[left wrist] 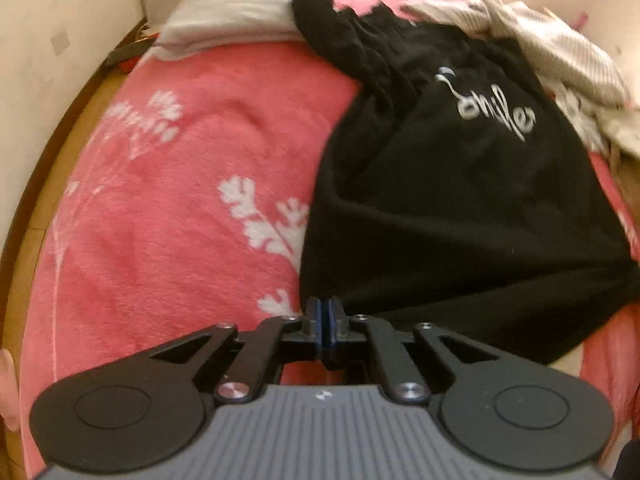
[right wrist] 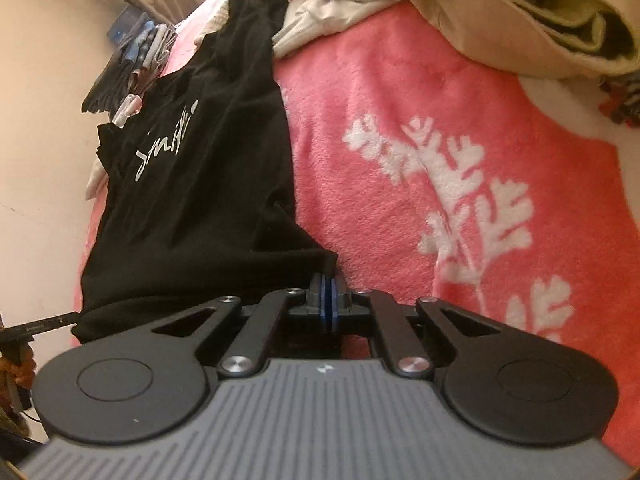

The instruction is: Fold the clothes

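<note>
A black T-shirt [left wrist: 460, 200] with pale script lettering lies stretched over a pink floral blanket [left wrist: 180, 200] on the bed, its near hem pinched at both corners. The left gripper [left wrist: 325, 322] has its fingers clenched on the near left corner, and the right gripper [right wrist: 329, 304] grips the opposite corner in the same way. The shirt looks spread out but not yet folded: no crease or doubled layer shows, so the work seems to be at its start, with every fold yet to make. More laundry waits at the far side, a heap of pale, striped garments [left wrist: 560, 52] just beside the shirt's far right edge. A folded light-grey cloth [left wrist: 232, 20] sits at the far end, touching the shirt's upper part. No basket, drawer or other container can be made out.
</note>
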Action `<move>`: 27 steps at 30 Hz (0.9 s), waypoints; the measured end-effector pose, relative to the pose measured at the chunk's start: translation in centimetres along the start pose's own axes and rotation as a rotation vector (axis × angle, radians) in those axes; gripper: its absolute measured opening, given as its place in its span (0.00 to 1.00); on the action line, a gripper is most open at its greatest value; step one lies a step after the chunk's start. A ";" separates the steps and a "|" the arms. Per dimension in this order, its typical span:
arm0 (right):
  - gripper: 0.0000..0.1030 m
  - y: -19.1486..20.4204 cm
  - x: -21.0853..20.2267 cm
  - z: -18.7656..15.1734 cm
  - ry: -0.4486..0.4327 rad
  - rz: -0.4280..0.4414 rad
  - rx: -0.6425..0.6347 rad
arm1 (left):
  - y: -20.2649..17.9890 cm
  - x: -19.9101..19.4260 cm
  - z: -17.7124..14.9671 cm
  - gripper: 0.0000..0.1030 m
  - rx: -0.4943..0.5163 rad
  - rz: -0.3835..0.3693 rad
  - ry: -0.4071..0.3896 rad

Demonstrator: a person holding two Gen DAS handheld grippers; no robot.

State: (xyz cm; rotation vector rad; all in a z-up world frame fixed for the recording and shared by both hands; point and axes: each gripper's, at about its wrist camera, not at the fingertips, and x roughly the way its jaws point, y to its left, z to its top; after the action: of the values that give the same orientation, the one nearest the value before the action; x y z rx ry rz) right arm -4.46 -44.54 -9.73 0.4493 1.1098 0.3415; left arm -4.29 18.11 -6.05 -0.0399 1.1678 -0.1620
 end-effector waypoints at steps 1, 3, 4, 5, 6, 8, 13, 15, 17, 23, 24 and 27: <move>0.04 0.3 -0.2 -0.1 -0.006 -0.013 -0.020 | -0.3 0.1 -0.1 0.21 0.014 0.009 -0.001; 0.09 0.6 -0.9 -0.3 -0.017 -0.040 -0.063 | -0.7 0.3 -0.3 0.27 0.039 0.024 -0.003; 0.14 0.9 -1.1 -0.2 -0.026 -0.056 -0.087 | -0.8 0.3 -0.3 0.33 0.047 0.026 -0.003; 0.17 1.2 -1.5 -0.2 -0.039 -0.075 -0.112 | -0.9 0.3 -0.3 0.36 0.055 0.028 -0.003; 0.21 1.4 -1.5 0.1 -0.056 -0.096 -0.135 | -1.0 0.3 -0.4 0.42 0.063 0.031 -0.003; 0.21 2.0 -2.2 0.7 -0.100 -0.108 -0.169 | -1.2 0.3 -0.4 0.49 0.079 0.035 -0.003; 0.22 3.9 -4.8 2.3 -0.225 -0.071 -0.230 | -1.3 0.5 0.0 0.57 0.081 0.049 0.016; 0.22 5.2 -5.2 3.1 -0.259 -0.010 -0.252 | -1.3 0.5 0.1 0.57 0.074 0.054 0.025; 0.23 6.9 -4.6 3.9 -0.257 0.061 -0.286 | -1.4 0.3 0.1 0.57 0.067 0.059 0.034; 0.23 11.5 -0.7 4.5 -0.180 0.255 -0.401 | -1.6 -1.3 -0.8 0.63 0.033 0.082 0.038; 0.23 12.2 0.0 4.4 -0.164 0.284 -0.417 | -1.7 -1.6 -1.1 0.64 0.025 0.085 0.043; 0.23 13.4 2.1 3.9 -0.103 0.346 -0.436 | -2.0 -2.3 -1.7 0.65 0.005 0.100 0.057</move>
State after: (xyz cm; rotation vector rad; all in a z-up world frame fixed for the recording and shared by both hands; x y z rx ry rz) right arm -0.53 -32.67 -3.12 0.2638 0.8237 0.8360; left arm -6.92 16.57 -4.44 0.0276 1.2235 -0.0782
